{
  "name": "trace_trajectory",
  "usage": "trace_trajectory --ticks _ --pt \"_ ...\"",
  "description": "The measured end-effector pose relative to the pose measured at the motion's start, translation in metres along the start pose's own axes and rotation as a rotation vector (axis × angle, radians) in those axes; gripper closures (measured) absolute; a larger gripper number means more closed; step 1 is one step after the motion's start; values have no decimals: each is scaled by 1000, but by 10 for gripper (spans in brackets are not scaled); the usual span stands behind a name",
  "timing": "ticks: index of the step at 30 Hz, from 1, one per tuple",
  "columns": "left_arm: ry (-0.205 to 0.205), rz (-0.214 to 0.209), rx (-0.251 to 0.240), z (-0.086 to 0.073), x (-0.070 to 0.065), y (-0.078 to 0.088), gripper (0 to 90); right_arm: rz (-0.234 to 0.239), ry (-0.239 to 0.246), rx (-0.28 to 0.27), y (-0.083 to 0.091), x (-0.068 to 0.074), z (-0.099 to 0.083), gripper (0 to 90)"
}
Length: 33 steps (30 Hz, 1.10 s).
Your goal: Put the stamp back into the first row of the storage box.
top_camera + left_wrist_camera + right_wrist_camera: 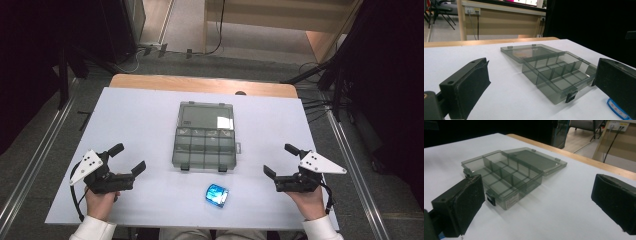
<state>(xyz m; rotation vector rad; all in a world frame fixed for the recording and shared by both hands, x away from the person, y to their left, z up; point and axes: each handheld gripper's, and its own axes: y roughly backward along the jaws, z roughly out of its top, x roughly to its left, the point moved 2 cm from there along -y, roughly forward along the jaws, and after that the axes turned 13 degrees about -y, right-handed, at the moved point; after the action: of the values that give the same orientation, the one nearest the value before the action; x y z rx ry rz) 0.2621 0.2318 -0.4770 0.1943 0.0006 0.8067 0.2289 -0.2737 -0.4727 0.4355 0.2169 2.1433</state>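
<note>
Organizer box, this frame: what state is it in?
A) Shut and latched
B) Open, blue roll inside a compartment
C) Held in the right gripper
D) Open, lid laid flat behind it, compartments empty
D: the organizer box has its lid folded flat on the table beyond it, its compartments look empty, and the blue roll lies outside, nearer the person.

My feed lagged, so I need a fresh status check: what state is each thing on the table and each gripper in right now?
Organizer box: open, compartments look empty.
Box lid: swung fully back, lying flat on the table.
Box latches: undone, at the near edge.
Blue roll: lying on its side in front of the box, untouched.
Left gripper: open, holding nothing.
Right gripper: open, holding nothing.
</note>
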Motion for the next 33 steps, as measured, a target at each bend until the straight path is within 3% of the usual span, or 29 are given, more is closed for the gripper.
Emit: trace_trajectory --ticks 10,22,33 --pt "2 -4 -1 0 0 0 0 33 92 125 -16 19 -7 0" --pt "6 -5 1 -1 0 -1 0 88 161 348 -42 47 -19 0" --pt "5 -2 4 -1 0 0 0 137 220 466 -60 76 -7 0"
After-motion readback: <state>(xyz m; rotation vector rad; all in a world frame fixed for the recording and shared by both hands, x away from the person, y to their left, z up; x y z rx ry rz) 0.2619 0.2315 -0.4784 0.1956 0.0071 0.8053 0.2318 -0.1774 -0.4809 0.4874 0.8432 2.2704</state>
